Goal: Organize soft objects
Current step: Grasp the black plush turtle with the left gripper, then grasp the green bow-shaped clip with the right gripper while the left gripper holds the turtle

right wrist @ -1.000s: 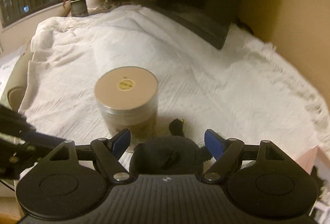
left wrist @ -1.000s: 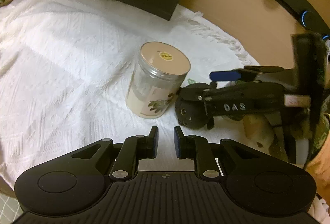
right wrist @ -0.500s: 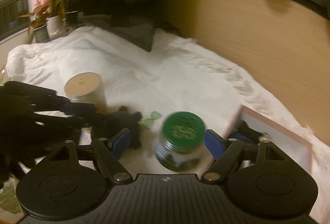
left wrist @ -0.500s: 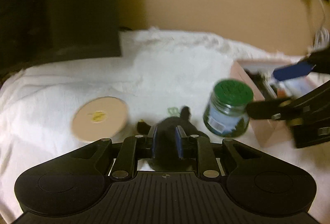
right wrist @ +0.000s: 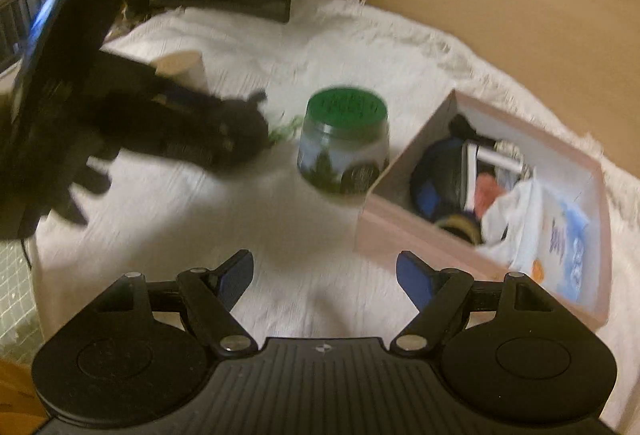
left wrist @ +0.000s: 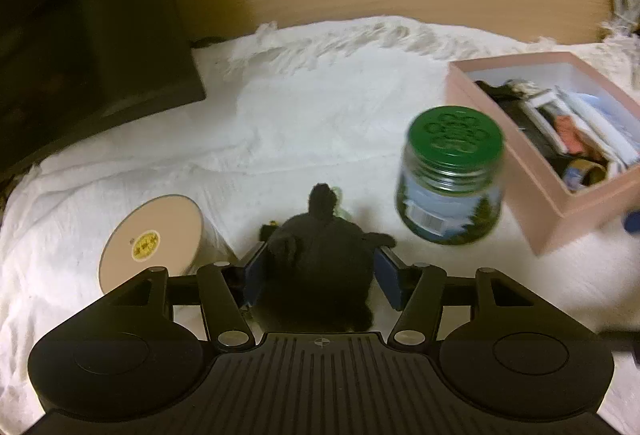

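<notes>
Left wrist view: the left gripper is straddling the black plush toy; its jaws are opening, with the toy between them and the pads looking clear of it.
Toy location: it is lying on the white cloth, between the tan-lidded jar and the green-lidded jar.
Right wrist view: the right gripper is hovering over bare cloth, jaws apart and empty, near the pink box.
Step in hand: apparently regrasping the toy.
Next move: likely calling for a firm clamp, then carrying the toy to the box.
</notes>
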The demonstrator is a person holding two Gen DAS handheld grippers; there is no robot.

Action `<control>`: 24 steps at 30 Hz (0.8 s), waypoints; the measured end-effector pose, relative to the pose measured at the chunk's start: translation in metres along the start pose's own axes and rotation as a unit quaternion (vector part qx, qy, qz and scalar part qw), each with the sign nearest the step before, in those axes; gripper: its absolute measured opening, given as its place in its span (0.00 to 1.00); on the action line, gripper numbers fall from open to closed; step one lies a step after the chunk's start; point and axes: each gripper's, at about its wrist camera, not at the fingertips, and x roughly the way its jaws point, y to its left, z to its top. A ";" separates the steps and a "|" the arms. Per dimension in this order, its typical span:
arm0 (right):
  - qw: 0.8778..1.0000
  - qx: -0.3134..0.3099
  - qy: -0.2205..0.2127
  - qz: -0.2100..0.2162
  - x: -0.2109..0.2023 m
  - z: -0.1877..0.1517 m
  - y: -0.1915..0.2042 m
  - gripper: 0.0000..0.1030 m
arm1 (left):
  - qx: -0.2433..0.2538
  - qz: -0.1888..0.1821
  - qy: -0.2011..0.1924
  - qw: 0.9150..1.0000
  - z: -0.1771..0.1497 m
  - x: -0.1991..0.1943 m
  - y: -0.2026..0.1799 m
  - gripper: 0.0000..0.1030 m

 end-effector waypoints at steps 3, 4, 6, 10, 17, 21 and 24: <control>1.000 0.002 0.009 0.000 -0.001 -0.006 0.000 0.77 | 0.024 0.001 0.010 1.000 0.006 0.010 -0.004 0.68; 1.000 0.002 0.011 -0.001 -0.001 -0.007 0.000 0.77 | 0.041 0.003 0.017 0.999 0.007 0.016 -0.007 0.70; 1.000 -0.003 0.014 -0.009 -0.004 -0.010 0.000 0.77 | 0.075 0.014 0.027 0.997 0.007 0.024 -0.015 0.71; 0.999 -0.009 0.005 -0.032 -0.014 -0.012 -0.003 0.77 | 0.092 0.023 0.037 0.995 0.004 0.030 -0.016 0.71; 0.993 -0.048 -0.044 -0.097 -0.035 0.015 0.000 0.77 | 0.056 -0.030 0.018 0.998 0.005 -0.001 -0.008 0.64; 0.992 -0.026 -0.074 -0.094 -0.041 0.058 -0.006 0.77 | 0.012 -0.064 0.005 0.998 -0.004 -0.034 -0.007 0.64; 0.995 0.004 -0.070 -0.076 -0.030 0.100 -0.012 0.81 | -0.034 -0.102 0.012 0.994 -0.017 -0.049 0.001 0.64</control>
